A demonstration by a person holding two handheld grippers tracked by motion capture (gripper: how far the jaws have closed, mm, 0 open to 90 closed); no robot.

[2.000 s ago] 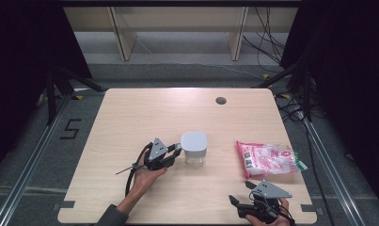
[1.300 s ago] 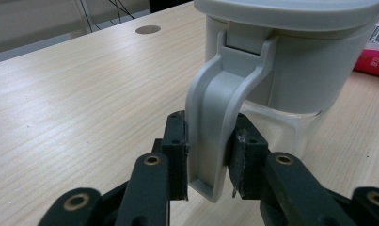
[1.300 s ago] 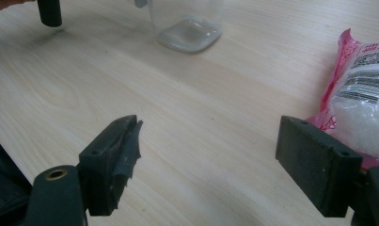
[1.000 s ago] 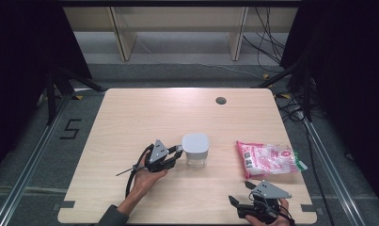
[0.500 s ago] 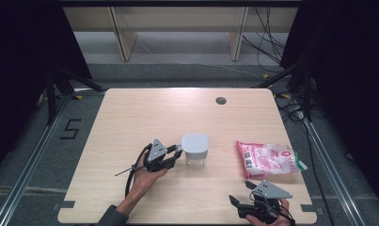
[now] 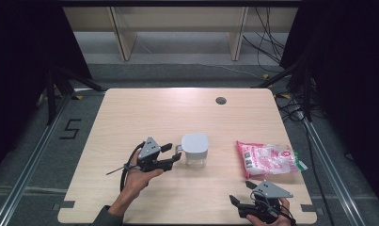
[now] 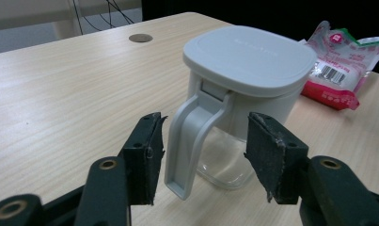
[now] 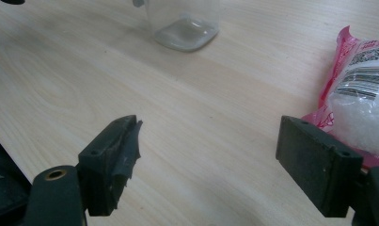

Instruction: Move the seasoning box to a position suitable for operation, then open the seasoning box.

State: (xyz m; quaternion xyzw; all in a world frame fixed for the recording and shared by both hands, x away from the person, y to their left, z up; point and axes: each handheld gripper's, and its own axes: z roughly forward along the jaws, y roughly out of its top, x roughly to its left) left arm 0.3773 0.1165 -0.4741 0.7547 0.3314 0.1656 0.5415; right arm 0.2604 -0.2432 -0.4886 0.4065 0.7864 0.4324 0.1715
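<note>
A clear jar with a pale grey lid (image 6: 195,143) (image 7: 248,56) stands upright near the table's middle, its grey handle (image 7: 192,141) pointing left. My left gripper (image 6: 172,153) (image 7: 203,160) is open, one jaw on each side of that handle, with a gap on both sides. A pink bag of white grains (image 6: 267,157) (image 7: 347,61) (image 8: 361,94) lies flat to the jar's right. Near the front edge my right gripper (image 6: 242,193) (image 8: 215,160) is wide open over bare wood, just left of the bag. The jar's base (image 8: 185,23) lies ahead of it.
A dark round grommet (image 6: 220,100) (image 7: 140,38) sits in the wooden table (image 6: 145,113) near its far edge. Beyond the table stand pale shelf legs (image 6: 122,37), and cables (image 6: 267,33) trail on the floor. Metal rails run along both sides.
</note>
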